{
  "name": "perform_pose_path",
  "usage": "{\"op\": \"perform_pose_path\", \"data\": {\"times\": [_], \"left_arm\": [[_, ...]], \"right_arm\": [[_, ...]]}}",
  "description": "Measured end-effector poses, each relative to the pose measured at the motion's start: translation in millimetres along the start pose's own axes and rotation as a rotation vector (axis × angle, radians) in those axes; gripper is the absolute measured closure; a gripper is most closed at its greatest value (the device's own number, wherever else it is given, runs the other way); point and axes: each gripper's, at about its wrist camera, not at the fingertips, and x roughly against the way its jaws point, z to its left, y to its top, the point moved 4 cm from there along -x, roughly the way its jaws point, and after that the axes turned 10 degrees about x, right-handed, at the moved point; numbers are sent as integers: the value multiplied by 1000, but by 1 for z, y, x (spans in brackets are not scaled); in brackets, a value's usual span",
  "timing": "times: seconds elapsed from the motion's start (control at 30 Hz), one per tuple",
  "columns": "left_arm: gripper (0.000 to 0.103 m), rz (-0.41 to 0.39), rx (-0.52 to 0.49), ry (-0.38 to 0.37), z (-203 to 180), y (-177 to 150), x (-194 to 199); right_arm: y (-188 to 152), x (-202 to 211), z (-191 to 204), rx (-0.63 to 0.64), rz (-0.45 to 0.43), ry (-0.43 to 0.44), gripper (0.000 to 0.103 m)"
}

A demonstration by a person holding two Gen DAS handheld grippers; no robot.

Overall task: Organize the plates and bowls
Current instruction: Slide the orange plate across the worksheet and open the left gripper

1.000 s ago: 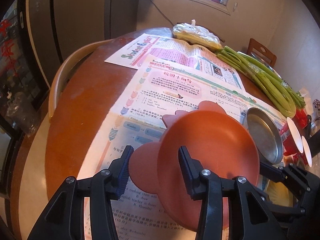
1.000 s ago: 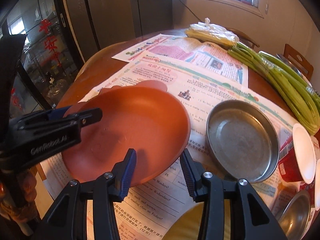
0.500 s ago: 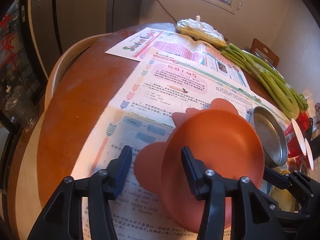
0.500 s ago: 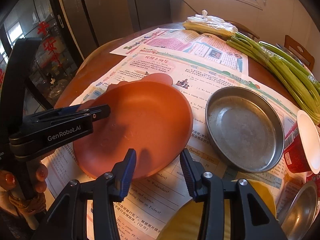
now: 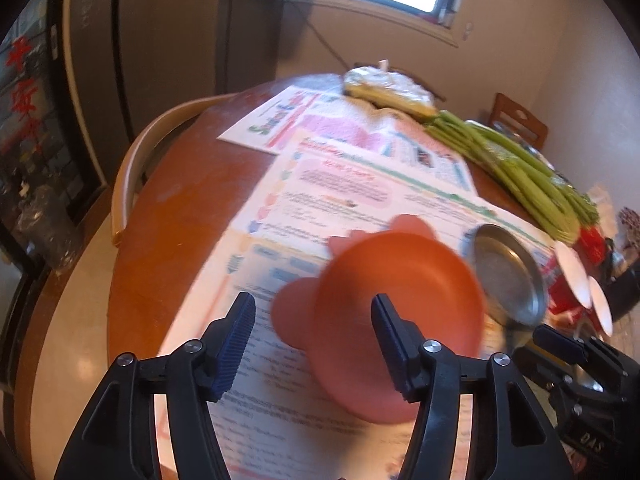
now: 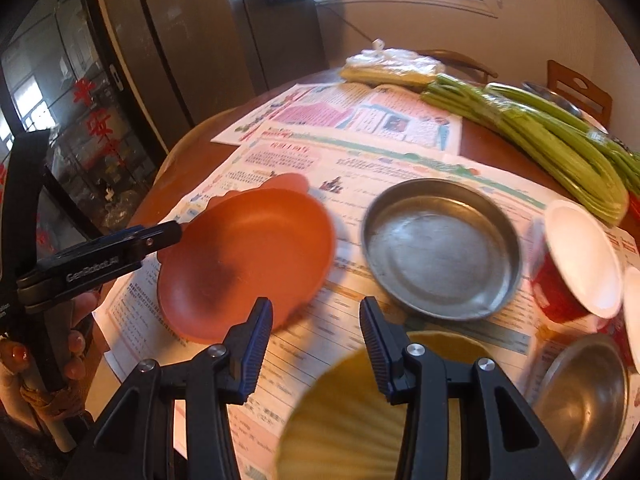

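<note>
— Since a second ago, both claws have drawn back and risen, so the orange plate (image 6: 248, 256) looks smaller in each view and the left wrist view is smeared with motion.

— Where does the plate sit?

— On the printed paper sheets (image 6: 360, 160) covering the round worktop (image 5: 168, 240), with a second orange plate (image 5: 294, 316) peeking out under it. Just to its right lies the steel pan (image 6: 440, 248).

— And the claws?

— The left claw (image 5: 312, 320) has its jaws spread apart with nothing between them, hovering at the plate's near edge. The right claw (image 6: 316, 332) is likewise apart and holds nothing, above a yellow bowl (image 6: 344, 420).

— Anything further out?

— A red cup (image 6: 576, 264) lying on its side, a small steel bowl (image 6: 580, 400), and green stalks (image 6: 540, 132) at the worktop's far side.
</note>
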Motion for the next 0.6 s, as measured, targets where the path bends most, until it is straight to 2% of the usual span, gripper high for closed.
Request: {"op": "perform_pose_path", "data": {"times": [0.23,0.6], "left_arm": [[37,7,-67,-84,-41,-18,18],[35,34,-164,-136,-93,-55,28]], "right_arm": [[-21,34,-21,-49,-40,-26,57],[-64,68,-33,-64,-48,-42,57]]}}
